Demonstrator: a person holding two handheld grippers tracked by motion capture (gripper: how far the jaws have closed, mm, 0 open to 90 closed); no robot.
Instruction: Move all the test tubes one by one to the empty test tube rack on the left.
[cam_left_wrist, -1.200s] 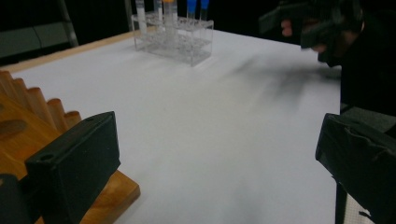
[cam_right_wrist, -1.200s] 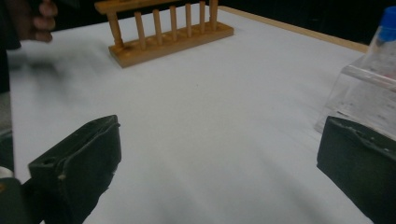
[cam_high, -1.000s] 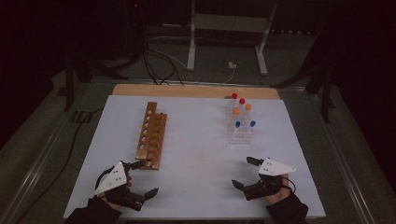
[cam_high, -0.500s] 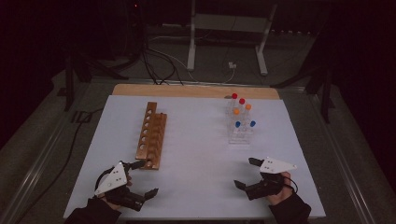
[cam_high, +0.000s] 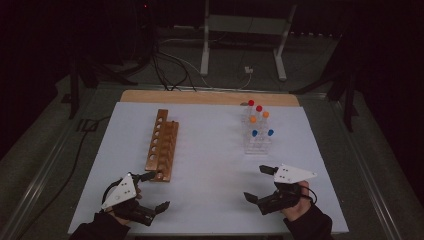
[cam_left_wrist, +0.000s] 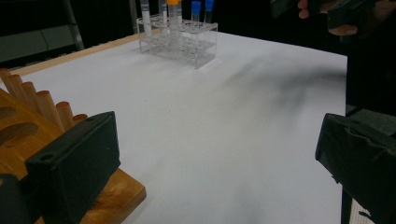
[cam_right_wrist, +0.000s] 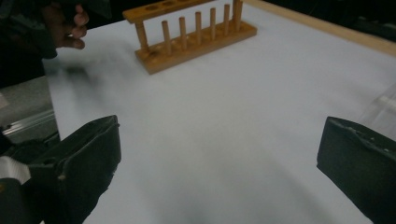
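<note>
The clear plastic rack (cam_high: 257, 141) stands on the white table top (cam_high: 210, 150), right of centre and ahead of the right gripper (cam_high: 261, 184). It holds capped tubes upright: two red caps (cam_high: 255, 105) at the far end, two orange (cam_high: 259, 117) in the middle, two blue (cam_high: 262, 133) nearest the person. The wooden rack (cam_high: 162, 145) lies left of centre with its holes unfilled, its near end just beside the left gripper (cam_high: 154, 191). Both grippers hover low at the near edge, jaws spread wide with nothing between them. The left gripper view brings out the tubes' clear bodies (cam_left_wrist: 173, 23); the right gripper view shows the wooden rack's row of upright pegs (cam_right_wrist: 198, 28), which the high view flattens.
</note>
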